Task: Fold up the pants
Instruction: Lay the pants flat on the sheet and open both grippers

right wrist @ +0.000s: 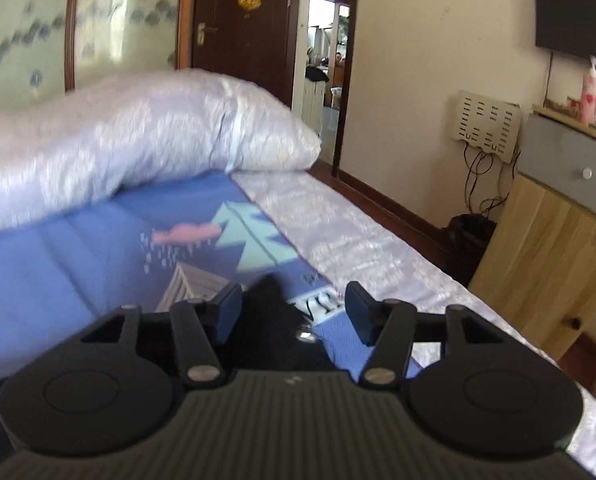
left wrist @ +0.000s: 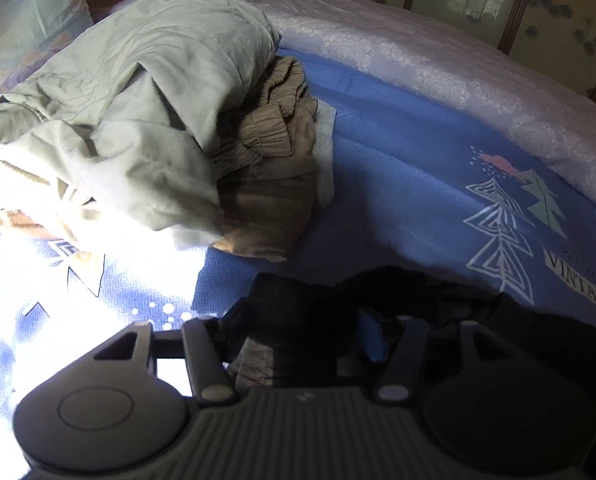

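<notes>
Black pants (left wrist: pixel 538 344) lie crumpled on the blue printed bedsheet (left wrist: pixel 398 168) at the near edge of the left wrist view. My left gripper (left wrist: pixel 289 332) stands over them with its jaws apart; dark cloth and a grey inner patch (left wrist: pixel 253 364) fill the gap, and the blue pad (left wrist: pixel 372 336) does not press on them. In the right wrist view a peak of the black pants (right wrist: pixel 273 316) rises between the fingers of my right gripper (right wrist: pixel 293 308). Those fingers stand wide apart and clear of the cloth.
A heap of pale green and khaki clothes (left wrist: pixel 137 120) sits on the sheet at the left. A white quilt (left wrist: pixel 418 60) is bunched along the far side of the bed (right wrist: pixel 137 132). Beyond the bed's edge stand a wooden cabinet (right wrist: pixel 538 260) and a dark door (right wrist: pixel 245 20).
</notes>
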`<control>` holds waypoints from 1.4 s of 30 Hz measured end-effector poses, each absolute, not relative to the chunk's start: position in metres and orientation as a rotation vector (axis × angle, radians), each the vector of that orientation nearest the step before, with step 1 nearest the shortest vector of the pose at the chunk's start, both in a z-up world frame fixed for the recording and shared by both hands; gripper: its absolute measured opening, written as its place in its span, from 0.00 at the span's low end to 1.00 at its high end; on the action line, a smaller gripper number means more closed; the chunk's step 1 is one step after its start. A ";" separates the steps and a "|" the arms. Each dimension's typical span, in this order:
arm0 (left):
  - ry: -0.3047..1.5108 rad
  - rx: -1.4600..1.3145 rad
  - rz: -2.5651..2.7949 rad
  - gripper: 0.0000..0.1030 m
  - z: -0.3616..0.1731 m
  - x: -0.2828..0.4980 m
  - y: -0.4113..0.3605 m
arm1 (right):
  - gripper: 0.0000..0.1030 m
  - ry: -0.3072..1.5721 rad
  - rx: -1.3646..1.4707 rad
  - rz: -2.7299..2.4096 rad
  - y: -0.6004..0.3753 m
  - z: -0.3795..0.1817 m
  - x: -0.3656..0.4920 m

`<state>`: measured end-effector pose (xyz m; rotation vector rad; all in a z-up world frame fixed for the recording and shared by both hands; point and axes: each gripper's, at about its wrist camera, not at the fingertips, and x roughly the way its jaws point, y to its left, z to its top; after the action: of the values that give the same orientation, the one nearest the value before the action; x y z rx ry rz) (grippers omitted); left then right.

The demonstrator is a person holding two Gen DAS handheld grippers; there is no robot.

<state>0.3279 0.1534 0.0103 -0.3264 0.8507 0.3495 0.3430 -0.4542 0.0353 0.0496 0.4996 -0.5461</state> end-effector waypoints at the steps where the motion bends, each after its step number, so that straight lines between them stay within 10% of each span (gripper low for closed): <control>1: 0.847 -0.332 0.338 0.52 0.013 0.323 0.154 | 0.57 0.496 0.072 -0.511 -0.451 0.038 0.333; 19: 0.869 -0.453 0.147 0.58 0.072 0.085 0.213 | 0.58 0.696 0.353 0.104 -0.322 0.046 -0.013; 28: 0.857 -0.600 0.088 0.58 0.045 0.023 0.220 | 0.44 0.823 0.729 0.530 -0.169 0.043 0.136; 35: 0.875 -0.614 -0.010 0.58 0.032 0.026 0.220 | 0.42 1.095 0.452 0.551 0.003 -0.011 0.284; 42: 0.864 -0.651 0.004 0.58 0.029 0.021 0.229 | 0.41 0.784 0.423 0.398 0.047 0.044 0.375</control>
<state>0.0206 0.2290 0.0293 -0.6506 0.8638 0.0038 0.3747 0.0475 0.0444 0.4227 0.7844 0.3978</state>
